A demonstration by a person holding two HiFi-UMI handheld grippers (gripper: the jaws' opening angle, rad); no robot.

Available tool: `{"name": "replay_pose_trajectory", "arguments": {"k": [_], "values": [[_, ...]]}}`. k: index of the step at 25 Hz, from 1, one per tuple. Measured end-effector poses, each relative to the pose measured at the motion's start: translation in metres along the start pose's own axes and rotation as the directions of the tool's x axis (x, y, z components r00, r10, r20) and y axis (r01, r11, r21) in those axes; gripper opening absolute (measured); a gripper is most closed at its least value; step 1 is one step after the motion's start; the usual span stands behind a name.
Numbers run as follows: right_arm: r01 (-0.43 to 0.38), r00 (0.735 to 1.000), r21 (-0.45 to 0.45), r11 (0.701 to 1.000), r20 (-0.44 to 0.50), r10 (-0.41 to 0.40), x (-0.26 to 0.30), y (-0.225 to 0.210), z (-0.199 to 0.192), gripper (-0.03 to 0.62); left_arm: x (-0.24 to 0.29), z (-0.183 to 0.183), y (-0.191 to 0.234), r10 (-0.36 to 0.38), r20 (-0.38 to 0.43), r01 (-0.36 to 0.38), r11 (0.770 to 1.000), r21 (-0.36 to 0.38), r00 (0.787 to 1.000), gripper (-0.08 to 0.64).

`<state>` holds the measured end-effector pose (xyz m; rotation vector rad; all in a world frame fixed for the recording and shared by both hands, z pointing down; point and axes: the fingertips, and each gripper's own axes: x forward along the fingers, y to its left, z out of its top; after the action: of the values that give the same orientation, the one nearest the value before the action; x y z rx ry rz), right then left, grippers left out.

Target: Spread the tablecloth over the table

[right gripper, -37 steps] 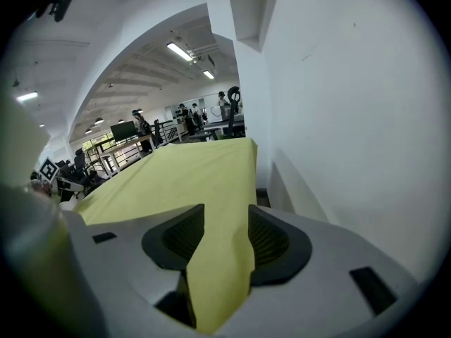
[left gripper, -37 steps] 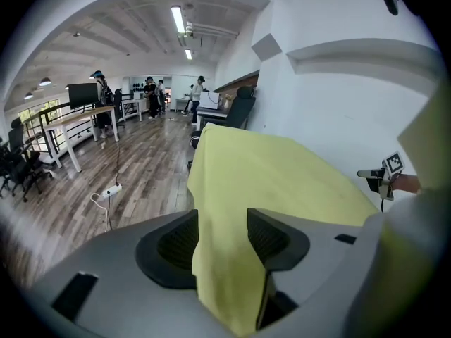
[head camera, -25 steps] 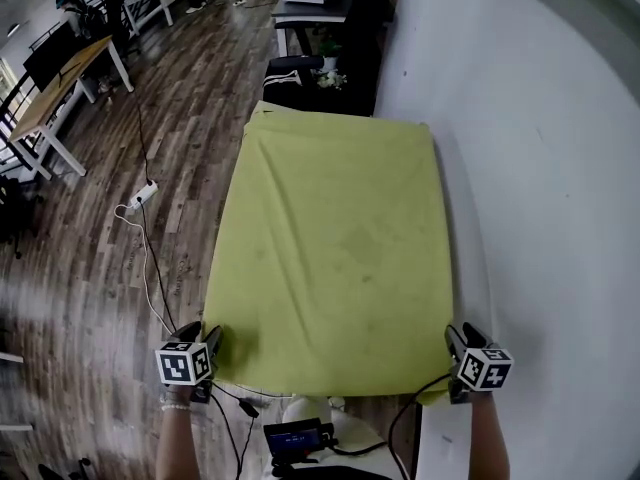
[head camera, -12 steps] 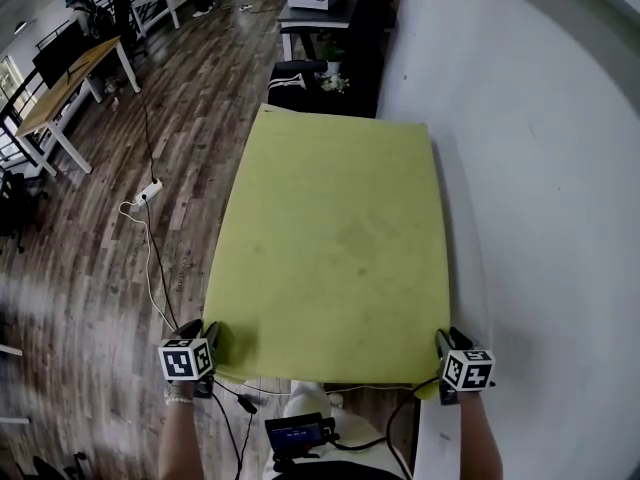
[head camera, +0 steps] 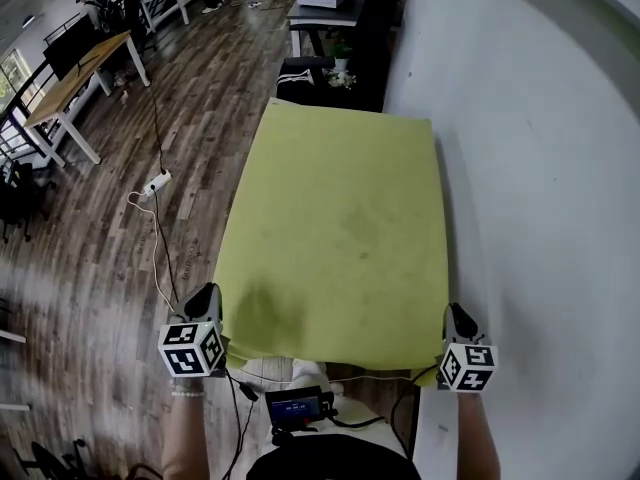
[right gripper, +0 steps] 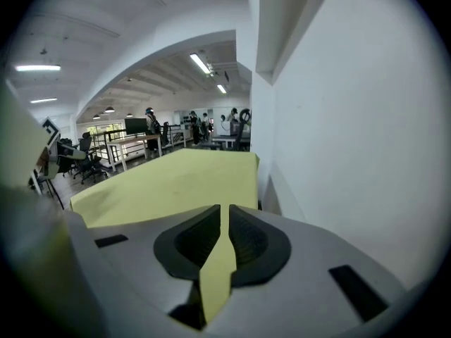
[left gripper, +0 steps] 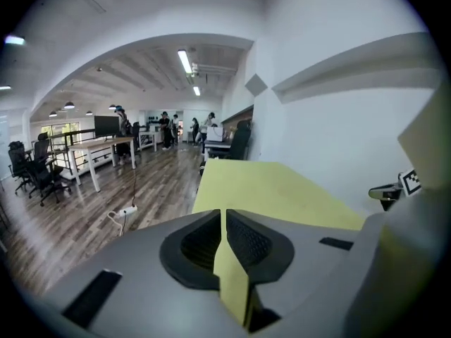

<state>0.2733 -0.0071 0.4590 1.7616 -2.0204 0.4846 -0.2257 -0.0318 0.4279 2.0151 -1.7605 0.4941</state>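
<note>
A yellow-green tablecloth lies spread lengthwise over a narrow table beside the white wall. My left gripper holds its near left corner, and my right gripper holds its near right corner. Both pairs of jaws have just been closing, with cloth between them. In the left gripper view the pads pinch a fold of tablecloth, and the sheet stretches away ahead. The right gripper view shows the same: a strip of tablecloth clamped between the pads. The near edge is lifted off the table.
A white wall runs along the table's right side. At the far end stand a black chair and a desk. Cables and a power strip lie on the wood floor to the left. Desks stand further left.
Both grippers have shut on the near corners of the cloth and risen, lifting the near edge. The wrinkles seen at the far end a second ago have flattened.
</note>
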Motion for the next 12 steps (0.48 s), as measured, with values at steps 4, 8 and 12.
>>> {"name": "replay_pose_trajectory", "arguments": {"k": [4, 8, 12], "values": [[-0.036, 0.989, -0.081, 0.996, 0.139, 0.047, -0.026, 0.029, 0.049, 0.052, -0.023, 0.042, -0.046, -0.079, 0.107, 0.071, 0.994, 0.08, 0.991, 0.028], [-0.095, 0.967, -0.103, 0.99, 0.226, 0.116, -0.052, 0.054, 0.078, 0.051, -0.045, 0.064, -0.094, -0.158, 0.162, 0.128, 0.975, 0.181, 0.974, 0.023], [-0.11, 0.948, -0.137, 0.984, 0.284, 0.145, -0.078, 0.073, 0.098, 0.051, -0.067, 0.081, -0.138, -0.243, 0.192, 0.191, 0.948, 0.257, 0.951, 0.02]]}}
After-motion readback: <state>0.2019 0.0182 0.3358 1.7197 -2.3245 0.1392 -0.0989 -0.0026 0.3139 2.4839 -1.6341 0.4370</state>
